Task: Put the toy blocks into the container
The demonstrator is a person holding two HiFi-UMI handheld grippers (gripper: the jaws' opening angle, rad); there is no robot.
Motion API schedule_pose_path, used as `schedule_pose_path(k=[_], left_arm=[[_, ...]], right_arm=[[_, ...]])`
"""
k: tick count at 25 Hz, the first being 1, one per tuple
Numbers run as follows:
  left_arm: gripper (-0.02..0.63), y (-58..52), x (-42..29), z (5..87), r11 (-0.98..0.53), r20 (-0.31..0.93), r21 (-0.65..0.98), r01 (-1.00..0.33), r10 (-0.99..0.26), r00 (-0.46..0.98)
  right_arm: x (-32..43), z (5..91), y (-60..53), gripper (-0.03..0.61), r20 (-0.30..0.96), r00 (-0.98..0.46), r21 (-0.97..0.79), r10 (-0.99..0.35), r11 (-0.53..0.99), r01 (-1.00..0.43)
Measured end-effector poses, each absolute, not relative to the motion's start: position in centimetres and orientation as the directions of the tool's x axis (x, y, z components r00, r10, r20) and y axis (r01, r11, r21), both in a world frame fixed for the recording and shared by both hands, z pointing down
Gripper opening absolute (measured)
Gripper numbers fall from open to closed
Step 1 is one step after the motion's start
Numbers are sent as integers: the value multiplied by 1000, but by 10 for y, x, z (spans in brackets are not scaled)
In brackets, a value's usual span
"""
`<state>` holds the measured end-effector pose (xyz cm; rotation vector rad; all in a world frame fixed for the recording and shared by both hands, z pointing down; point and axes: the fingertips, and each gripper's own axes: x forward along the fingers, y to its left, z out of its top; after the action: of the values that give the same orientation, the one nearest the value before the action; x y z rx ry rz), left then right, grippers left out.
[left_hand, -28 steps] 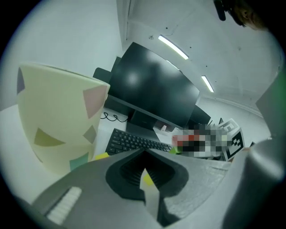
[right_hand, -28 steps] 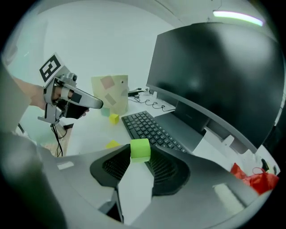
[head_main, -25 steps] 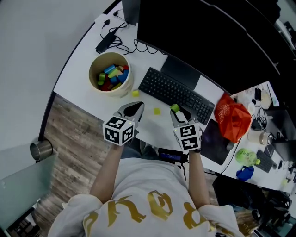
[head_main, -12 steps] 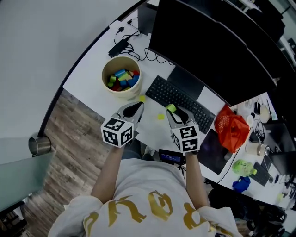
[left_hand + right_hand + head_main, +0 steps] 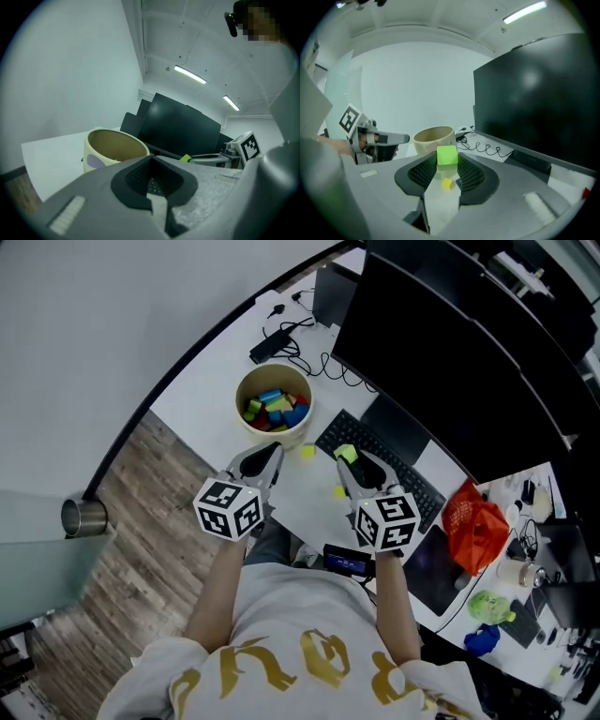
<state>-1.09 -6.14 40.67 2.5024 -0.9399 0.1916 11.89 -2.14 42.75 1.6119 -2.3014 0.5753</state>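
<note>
Far left, a metal cylinder point(image 5: 82, 517), shiny and round, stands on the wood-plank floor point(image 5: 145, 559). The desk point(image 5: 202, 399) is white and smooth, with a dark curved edge running from near left to far right. A black adapter point(image 5: 270, 346) with thin looping cables lies at the far side of the desk.

The container point(image 5: 284, 438) is a round cream tub with a matt wall and an open top. It stands on the desk right of the curved edge. Coloured blocks point(image 5: 274, 410) lie inside it: blue, red, green and yellow, with hard square edges.

The left gripper point(image 5: 257, 462) hovers on the near side of the container, apart from it. Its jaws are together with nothing between them. The shell is grey and grainy and the pads are black and ribbed. Its marker cube point(image 5: 228, 509) is nearer the person.

A bare strip of desk runs between the grippers. One loose block point(image 5: 307, 452), small and yellow-green, sits just beside the container's right side. A second loose block point(image 5: 339, 490) lies nearer, by the right gripper.

The right gripper point(image 5: 447, 165) is clamped on a green block point(image 5: 447, 154), a bright cube held at the jaw tips above the desk, to the right of the container and apart from it.

Right of that is a flat black keyboard point(image 5: 398, 474), with the monitor point(image 5: 450, 381), big, black and glossy, close on its far side. Open room lies over the container mouth and the bare strip. At the right is a crinkled red bag point(image 5: 473, 521), with small clutter beyond it.
</note>
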Motion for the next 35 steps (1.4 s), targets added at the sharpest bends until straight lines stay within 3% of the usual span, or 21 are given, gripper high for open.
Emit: schedule_pose_path(k=[16, 35], left_arm=[[1, -112, -74, 396, -573, 276, 365, -734, -687, 672], [2, -135, -83, 418, -548, 307, 406, -731, -671, 674]], right_arm=[[52, 396, -100, 169, 384, -459, -111, -801, 453, -885], [17, 416, -129, 170, 425, -508, -77, -749, 530, -845]])
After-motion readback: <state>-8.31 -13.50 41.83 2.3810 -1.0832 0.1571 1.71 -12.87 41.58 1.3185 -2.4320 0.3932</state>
